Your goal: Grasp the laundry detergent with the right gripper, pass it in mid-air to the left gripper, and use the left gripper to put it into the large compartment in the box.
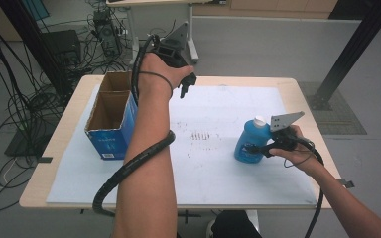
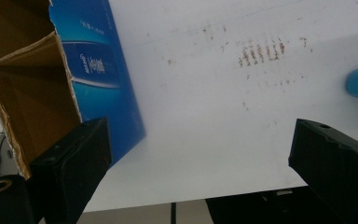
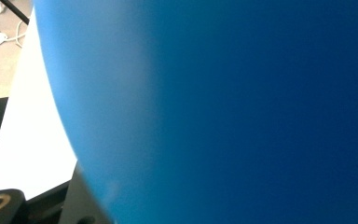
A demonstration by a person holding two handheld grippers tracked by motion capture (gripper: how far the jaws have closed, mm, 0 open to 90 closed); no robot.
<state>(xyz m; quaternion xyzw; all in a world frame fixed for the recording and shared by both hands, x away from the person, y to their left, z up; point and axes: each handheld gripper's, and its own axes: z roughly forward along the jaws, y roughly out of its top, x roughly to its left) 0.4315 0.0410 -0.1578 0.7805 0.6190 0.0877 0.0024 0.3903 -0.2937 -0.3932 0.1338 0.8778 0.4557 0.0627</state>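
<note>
High view: right gripper pinches the blue bottle near the bench's right edge.
Left gripper, spread and empty, hovers beside the open box; next, I judge, lift the bottle toward it.

Grey floor, tangled cables, wooden table, black post

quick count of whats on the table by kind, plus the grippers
bottle: 1
box: 1
white sheet: 1
grippers: 2, left gripper and right gripper
total: 5
</note>
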